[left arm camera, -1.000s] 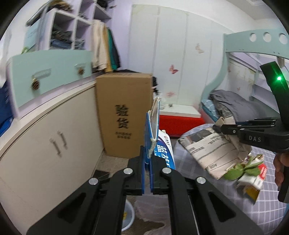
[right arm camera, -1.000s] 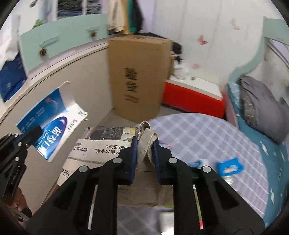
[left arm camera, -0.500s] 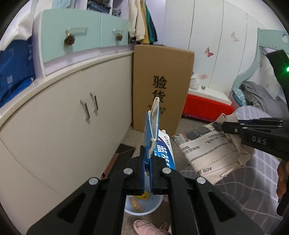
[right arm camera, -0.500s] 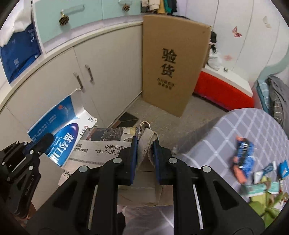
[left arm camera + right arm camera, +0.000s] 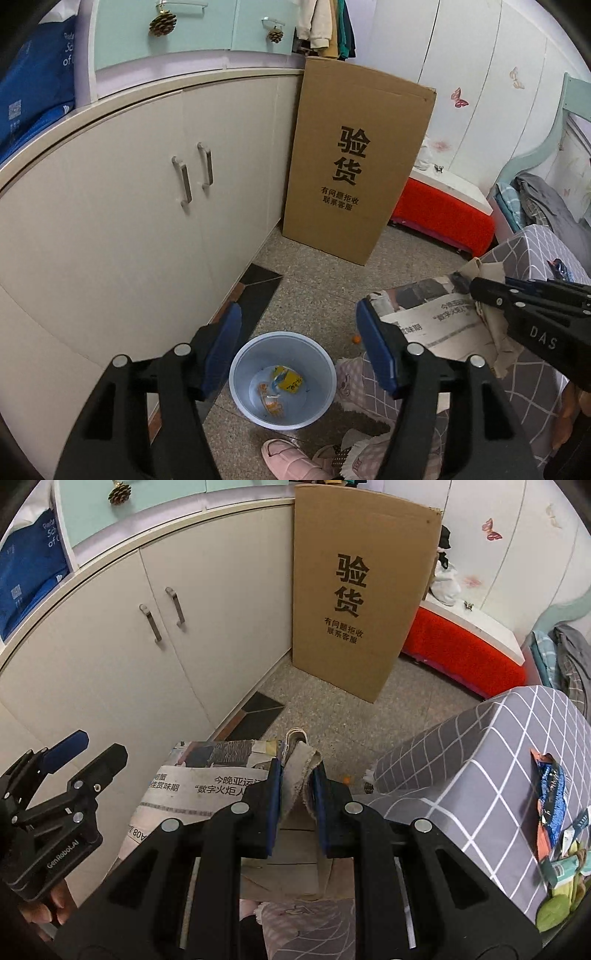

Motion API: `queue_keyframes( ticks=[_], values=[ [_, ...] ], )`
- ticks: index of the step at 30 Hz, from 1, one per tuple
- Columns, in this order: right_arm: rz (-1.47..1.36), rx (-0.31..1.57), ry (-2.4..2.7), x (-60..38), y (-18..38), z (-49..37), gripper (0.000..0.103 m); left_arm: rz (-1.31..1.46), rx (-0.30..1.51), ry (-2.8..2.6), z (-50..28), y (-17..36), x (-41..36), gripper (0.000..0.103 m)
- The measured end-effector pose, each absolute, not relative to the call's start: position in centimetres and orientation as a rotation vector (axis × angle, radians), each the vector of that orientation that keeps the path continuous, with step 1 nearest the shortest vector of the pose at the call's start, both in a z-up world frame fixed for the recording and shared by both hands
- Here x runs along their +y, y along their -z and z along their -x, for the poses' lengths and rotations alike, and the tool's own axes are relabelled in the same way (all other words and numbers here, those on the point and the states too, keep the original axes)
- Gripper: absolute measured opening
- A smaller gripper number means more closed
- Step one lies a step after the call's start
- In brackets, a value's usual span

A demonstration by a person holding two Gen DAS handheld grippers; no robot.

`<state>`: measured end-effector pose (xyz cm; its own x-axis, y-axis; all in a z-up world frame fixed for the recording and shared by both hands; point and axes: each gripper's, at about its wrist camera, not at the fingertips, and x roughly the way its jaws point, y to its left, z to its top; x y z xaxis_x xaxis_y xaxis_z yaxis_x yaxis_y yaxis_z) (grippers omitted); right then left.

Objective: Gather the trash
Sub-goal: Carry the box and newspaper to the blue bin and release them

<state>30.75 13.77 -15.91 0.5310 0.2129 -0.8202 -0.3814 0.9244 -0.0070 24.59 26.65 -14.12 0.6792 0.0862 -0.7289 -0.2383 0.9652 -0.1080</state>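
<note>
Newspaper (image 5: 207,786) next; the right hand-held gripper (image 5: 295,794) pinches a beige fold of cloth or paper together with the folded newspaper at lower centre of the right wrist view, jaws narrow and pressing on it; the left hand-held gripper (image 5: 297,343) has just been opening and now stands wide with nothing between its blue pads; the blue carton it carried a second ago is gone from the jaws. Directly below that gap, at lower centre of the left wrist view, sits the pale blue bin (image 5: 240,373) on the speckled floor (image 5: 325,273), a yellow wrapper (image 5: 286,380) and scraps already inside. More wrappers (image 5: 554,805) wait on the grey checked desk (image 5: 480,738) at the right edge of the right wrist view.

Now the paper's turn, by my reading; it is broad and floppy against a small bin mouth, so bring it right over the rim, point a corner down and release low; the left hand-held gripper should clear aside first. A pink slipper (image 5: 291,458) sits beside the bin, bottom of frame; a stray drop lands there.
</note>
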Motion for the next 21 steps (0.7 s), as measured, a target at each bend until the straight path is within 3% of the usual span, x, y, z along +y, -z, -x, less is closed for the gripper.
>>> queue_keyframes(
  ticks=[21],
  values=[
    [0.147,0.928,-0.440,18.3,15.7,-31.2,0.020,0.223,0.706,-0.323,-22.8,11.4,29.1,0.069]
  ],
)
